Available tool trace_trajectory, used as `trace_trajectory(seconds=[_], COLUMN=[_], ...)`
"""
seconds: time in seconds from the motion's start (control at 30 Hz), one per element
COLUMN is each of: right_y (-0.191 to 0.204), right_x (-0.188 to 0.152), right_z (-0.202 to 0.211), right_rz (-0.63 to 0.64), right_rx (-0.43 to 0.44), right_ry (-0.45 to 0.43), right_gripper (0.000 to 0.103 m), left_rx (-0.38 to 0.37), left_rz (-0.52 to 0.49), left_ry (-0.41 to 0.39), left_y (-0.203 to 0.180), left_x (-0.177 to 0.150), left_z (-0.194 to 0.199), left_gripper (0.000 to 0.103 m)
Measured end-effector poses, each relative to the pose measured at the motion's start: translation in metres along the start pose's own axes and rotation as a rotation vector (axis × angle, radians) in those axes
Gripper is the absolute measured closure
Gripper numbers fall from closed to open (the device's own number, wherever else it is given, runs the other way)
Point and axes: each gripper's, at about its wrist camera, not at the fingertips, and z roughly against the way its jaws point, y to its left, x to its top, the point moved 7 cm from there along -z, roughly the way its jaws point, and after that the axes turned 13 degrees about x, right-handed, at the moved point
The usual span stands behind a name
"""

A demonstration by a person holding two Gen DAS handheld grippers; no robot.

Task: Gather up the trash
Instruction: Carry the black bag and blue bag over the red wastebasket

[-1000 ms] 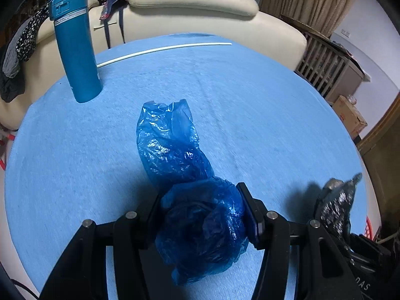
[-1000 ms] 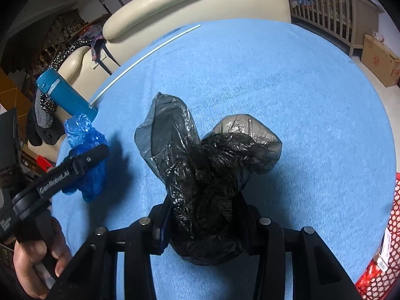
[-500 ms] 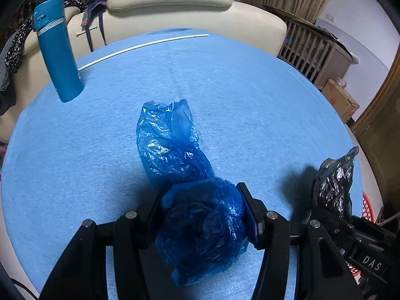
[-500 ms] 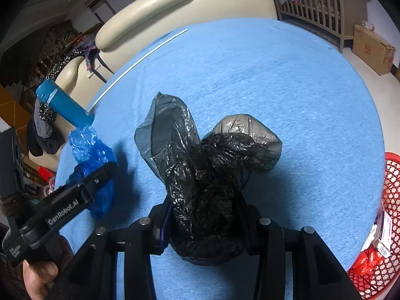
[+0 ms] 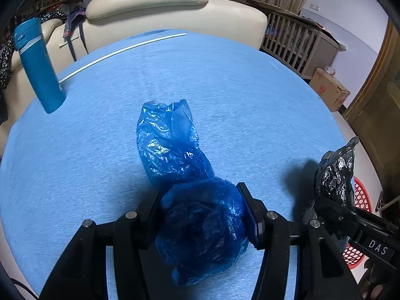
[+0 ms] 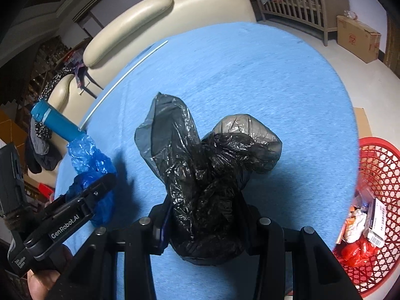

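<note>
Round worktop (image 5: 250, 105) under a blue cloth fills both views, cream sofa (image 5: 150, 0) behind its far edge. Red mesh basket (image 6: 380, 175) sits off the worktop's edge on the right side, low, already holding wrappers and a small box. It is the likely drop point. Teal bottle (image 5: 37, 65) stands at the far left of the worktop, a thin white rod (image 5: 120, 50) lies along the far edge; neither looks like trash in hand. Black plastic bag (image 6: 212, 165), crumpled, is pinched at its lower bunch by the right gripper (image 6: 202, 222), jaws pressed in tight on it, two loose lobes sticking up and forward over the cloth. Blue plastic bag (image 5: 185, 170), also crumpled, is pinched by the left gripper (image 5: 202, 222), jaws partly closed around the wad, its long loose end pointing away from the gripper toward the sofa. Both bags are lifted clear of the cloth as far as I can tell, though contact below the wads is hidden. Key relation: basket lies to the right of both grippers, and the right gripper with the black bag is clearly nearer to it; the left one is on the far side, with the right gripper between it and the basket. Judgement: black bag should go in first, blue follows across.
</note>
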Motion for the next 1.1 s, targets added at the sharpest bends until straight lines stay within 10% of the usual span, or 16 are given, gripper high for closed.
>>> trace_trajectory(seconds=[1.1], right_y=[-0.121], right_x=[-0.039], right_z=[0.132], right_rz=[-0.208], right_rx=[-0.151], right_ry=[-0.187], right_gripper=[0.057], left_rx=[-0.098], left_rz=[-0.157], left_ry=[-0.05], left_y=[-0.083], left_x=[0.004], left_z=[0.034], left_gripper=[0.045])
